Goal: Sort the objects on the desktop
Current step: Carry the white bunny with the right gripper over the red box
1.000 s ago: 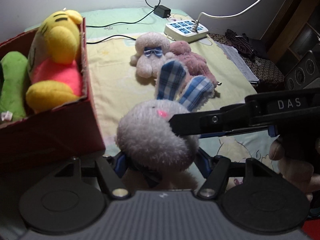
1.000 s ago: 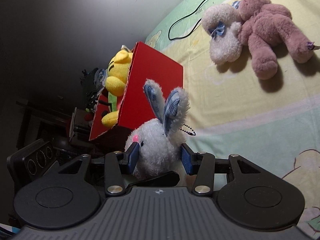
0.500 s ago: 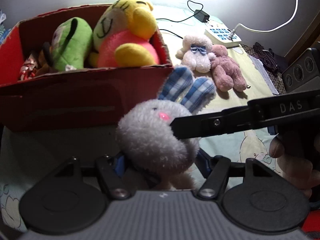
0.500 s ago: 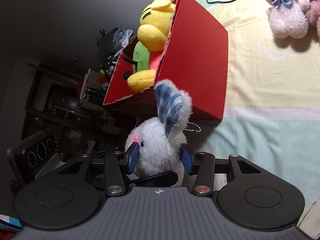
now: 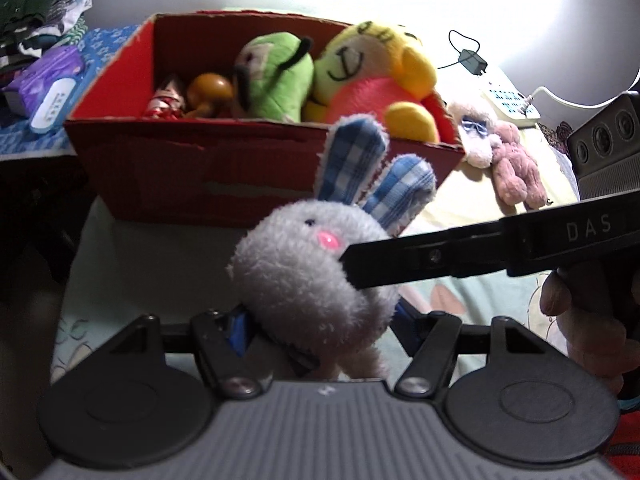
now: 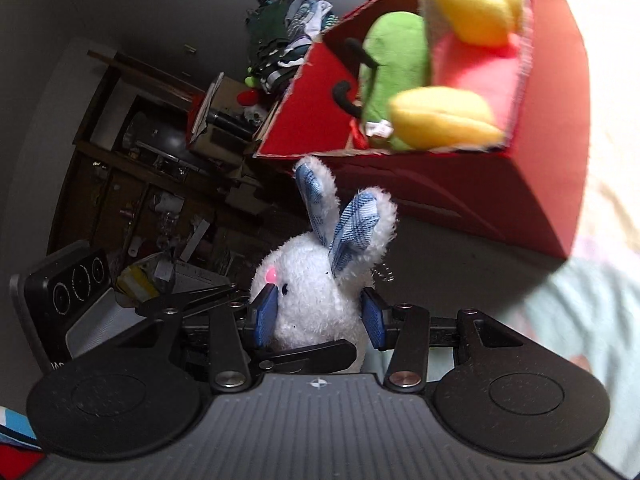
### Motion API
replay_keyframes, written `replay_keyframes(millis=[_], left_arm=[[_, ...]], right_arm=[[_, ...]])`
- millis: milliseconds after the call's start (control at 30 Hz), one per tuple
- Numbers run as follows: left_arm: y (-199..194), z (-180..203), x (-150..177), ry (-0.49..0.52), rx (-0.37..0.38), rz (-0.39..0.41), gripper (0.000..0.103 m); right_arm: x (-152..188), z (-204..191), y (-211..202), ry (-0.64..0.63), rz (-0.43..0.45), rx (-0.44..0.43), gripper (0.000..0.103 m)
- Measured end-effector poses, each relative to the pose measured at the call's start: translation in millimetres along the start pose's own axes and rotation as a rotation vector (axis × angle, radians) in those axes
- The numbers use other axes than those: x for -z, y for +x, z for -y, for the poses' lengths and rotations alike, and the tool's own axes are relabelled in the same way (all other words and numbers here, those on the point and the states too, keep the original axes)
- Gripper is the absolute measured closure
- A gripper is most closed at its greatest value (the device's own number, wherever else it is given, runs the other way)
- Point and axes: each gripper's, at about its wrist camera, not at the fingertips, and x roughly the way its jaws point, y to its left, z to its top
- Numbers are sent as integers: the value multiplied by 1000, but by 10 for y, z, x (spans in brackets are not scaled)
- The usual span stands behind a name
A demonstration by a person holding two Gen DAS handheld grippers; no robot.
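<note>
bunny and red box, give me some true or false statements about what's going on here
1. Both grippers grip the bunny. True: the left gripper and right gripper each press it from two sides.
2. The bunny lies inside the red box. False: it is held outside, in front of the box.
3. A green plush sits in the box. True.
4. The bunny's ears are plain pink. False: they are blue checked.
5. The box holds nothing yellow. False: a yellow plush is in it.
</note>
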Motion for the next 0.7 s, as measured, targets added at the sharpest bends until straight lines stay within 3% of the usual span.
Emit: replay_keyframes(millis=[467, 700], left_arm=[[-501, -701, -424, 83, 17, 103, 34], [-545, -939, -744, 116, 48, 169, 34]], right_arm=[[-307, -462, 344, -25, 122, -38, 55], [-515, -647, 369, -52, 225, 4, 55]])
